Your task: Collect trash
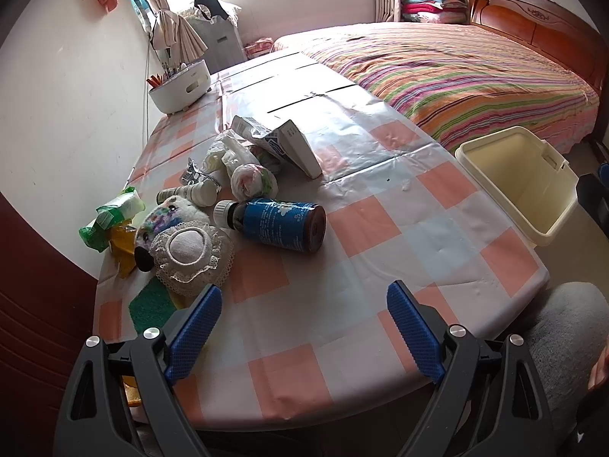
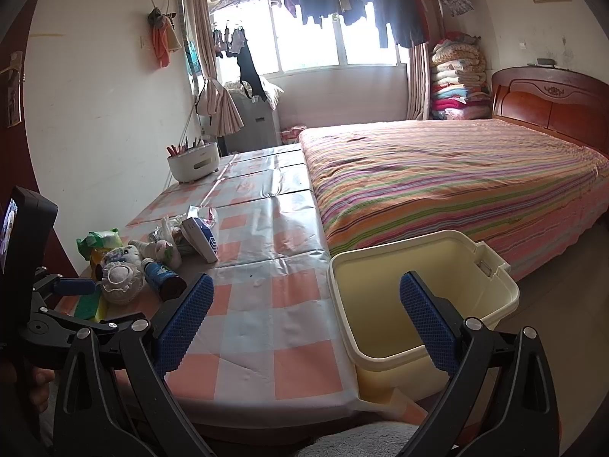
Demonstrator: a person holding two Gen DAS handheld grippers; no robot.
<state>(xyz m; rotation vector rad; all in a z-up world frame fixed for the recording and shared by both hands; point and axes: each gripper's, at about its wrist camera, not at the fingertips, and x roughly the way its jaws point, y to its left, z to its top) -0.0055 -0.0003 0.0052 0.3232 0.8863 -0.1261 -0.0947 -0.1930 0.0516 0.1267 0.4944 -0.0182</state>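
A heap of trash lies at the left of the checked table (image 1: 342, 335): a dark bottle with a blue label (image 1: 279, 224) on its side, a small white bottle (image 1: 190, 193), crumpled plastic bags (image 1: 253, 179), an open carton (image 1: 293, 144) and a green wrapper (image 1: 110, 217). My left gripper (image 1: 304, 301) stands open over the table's near part, empty, short of the heap. A cream bin (image 2: 426, 297) stands off the table's right edge. My right gripper (image 2: 306, 297) is open and empty above the table edge and the bin. In the right wrist view the left gripper (image 2: 72, 287) shows at the left, by the heap (image 2: 160, 259).
A plush toy with a lace collar (image 1: 182, 240) and a green sponge (image 1: 152, 306) lie by the heap. A white holder with pens (image 1: 182, 85) stands at the table's far left. A bed with a striped cover (image 1: 456, 68) adjoins the table. A grey-clad knee (image 1: 563, 327) is at the near right.
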